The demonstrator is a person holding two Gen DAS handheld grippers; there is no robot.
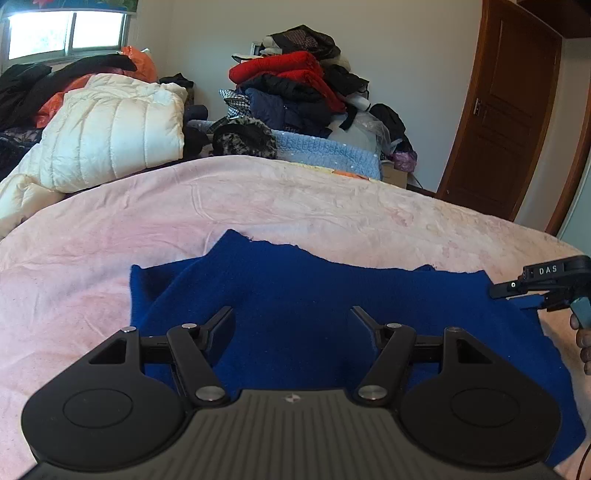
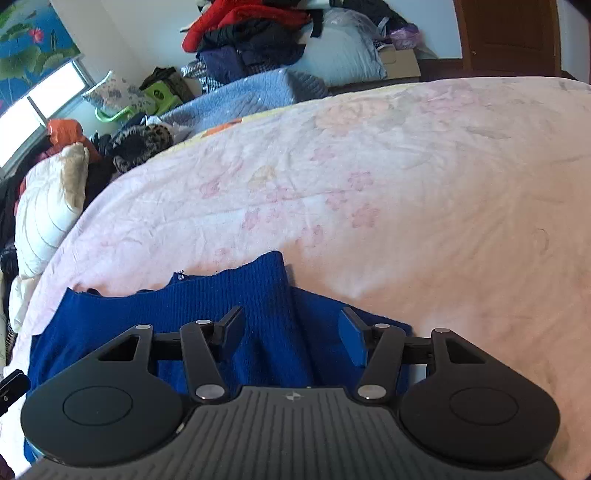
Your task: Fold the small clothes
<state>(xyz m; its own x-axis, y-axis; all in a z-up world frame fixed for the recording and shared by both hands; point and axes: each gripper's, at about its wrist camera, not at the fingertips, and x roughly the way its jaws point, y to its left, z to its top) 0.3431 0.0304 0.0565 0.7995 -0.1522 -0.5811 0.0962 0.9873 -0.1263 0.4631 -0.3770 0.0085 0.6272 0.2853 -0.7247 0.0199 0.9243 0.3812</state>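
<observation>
A royal-blue knit garment [image 1: 303, 291] lies spread on the pink flowered bedspread [image 1: 258, 199]. My left gripper [image 1: 291, 325] hovers over the garment's near part, open, with only flat cloth showing in the gap. At the right edge of the left wrist view the other gripper [image 1: 546, 284] shows, held by a person's fingers. In the right wrist view the same blue garment [image 2: 258, 306] has a ribbed flap pointing away toward the bed's middle. My right gripper [image 2: 291, 328] stands open above that ribbed part, its pads clear of the cloth.
A cream puffer jacket [image 1: 110, 136] lies at the bed's far left. A tall heap of red, navy and black clothes [image 1: 295, 81] rises behind the bed, by a light-blue knit blanket [image 1: 328, 151]. A brown wooden door [image 1: 506, 110] stands at the right. A bright window [image 1: 66, 33] is top left.
</observation>
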